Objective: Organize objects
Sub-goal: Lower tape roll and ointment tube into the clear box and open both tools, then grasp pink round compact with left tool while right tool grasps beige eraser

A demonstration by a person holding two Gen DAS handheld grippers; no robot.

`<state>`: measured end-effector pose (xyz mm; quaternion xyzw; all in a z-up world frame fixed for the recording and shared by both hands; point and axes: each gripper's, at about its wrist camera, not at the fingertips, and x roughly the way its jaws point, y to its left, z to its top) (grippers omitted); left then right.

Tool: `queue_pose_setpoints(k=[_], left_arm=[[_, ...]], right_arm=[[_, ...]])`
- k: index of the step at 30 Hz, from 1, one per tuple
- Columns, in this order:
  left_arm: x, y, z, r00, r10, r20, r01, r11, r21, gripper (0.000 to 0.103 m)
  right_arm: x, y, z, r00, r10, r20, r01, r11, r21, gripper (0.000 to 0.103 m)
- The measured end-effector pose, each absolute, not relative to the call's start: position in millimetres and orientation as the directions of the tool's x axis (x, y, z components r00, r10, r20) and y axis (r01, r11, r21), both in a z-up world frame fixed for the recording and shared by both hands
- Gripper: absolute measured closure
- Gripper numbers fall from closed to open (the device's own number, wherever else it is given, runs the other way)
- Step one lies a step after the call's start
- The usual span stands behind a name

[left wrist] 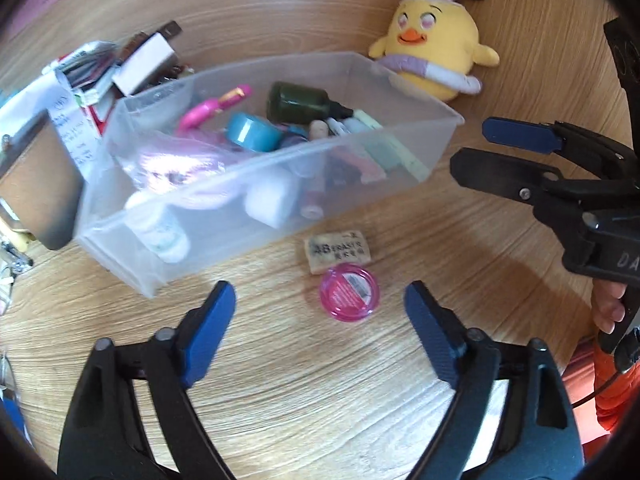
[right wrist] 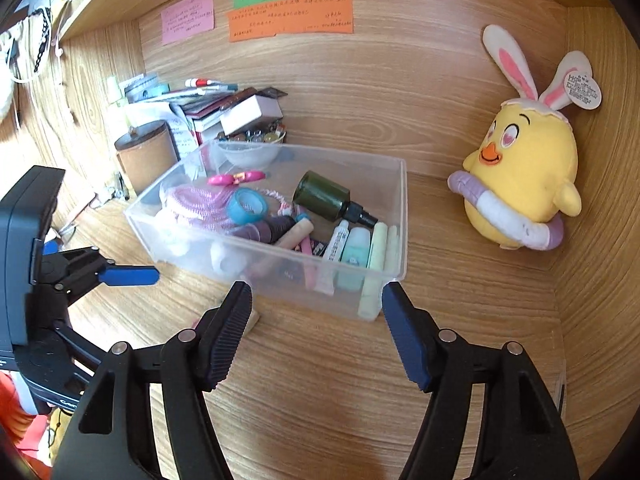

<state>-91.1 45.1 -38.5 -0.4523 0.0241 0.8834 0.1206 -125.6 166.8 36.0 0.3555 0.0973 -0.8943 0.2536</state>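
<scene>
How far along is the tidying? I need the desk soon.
Mostly done: the clear bin already holds the green bottle, blue tape roll and markers. Nothing is in hand; left gripper and right gripper are open. Left: the eraser and pink jar on the desk.

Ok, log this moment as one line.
left gripper: open, over pink jar | right gripper: open, empty | eraser: on desk | bin: filled

A clear plastic bin point(left wrist: 256, 208) full of small items sits on the wooden table point(left wrist: 280, 380); near it lie a beige rectangular eraser point(left wrist: 338, 251) and, touching it, a round pink jar point(left wrist: 349, 293).
</scene>
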Motion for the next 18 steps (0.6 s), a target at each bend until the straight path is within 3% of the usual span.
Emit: queue_pose_setpoints(k=[1,5,7,18], left_arm=[[-92,49,-41,-0.551,0.191,-0.812,-0.247,-0.967,-0.06,0.034],[-96,56,-47,-0.528,0.202,-0.825,-0.266,-0.962,-0.065,0.048],[-98,56,-49,-0.514,0.212,-0.831,-0.269,-0.96,-0.078,0.068],[-74,22,-42,-0.57,0.195,-0.798,-0.202,-0.975,-0.094,0.068]], right_arm=[[-125,167,33,-0.612,-0.383,-0.692,0.525,-0.851,0.007,0.039],[-128,165,23,-0.583,-0.39,-0.713,0.533,-0.846,0.027,0.039],[-129,163,19,-0.566,-0.401,-0.721,0.542,-0.839,0.041,0.039],[-135,119,-8,-0.427,-0.449,-0.785,0.652,-0.754,0.077,0.04]])
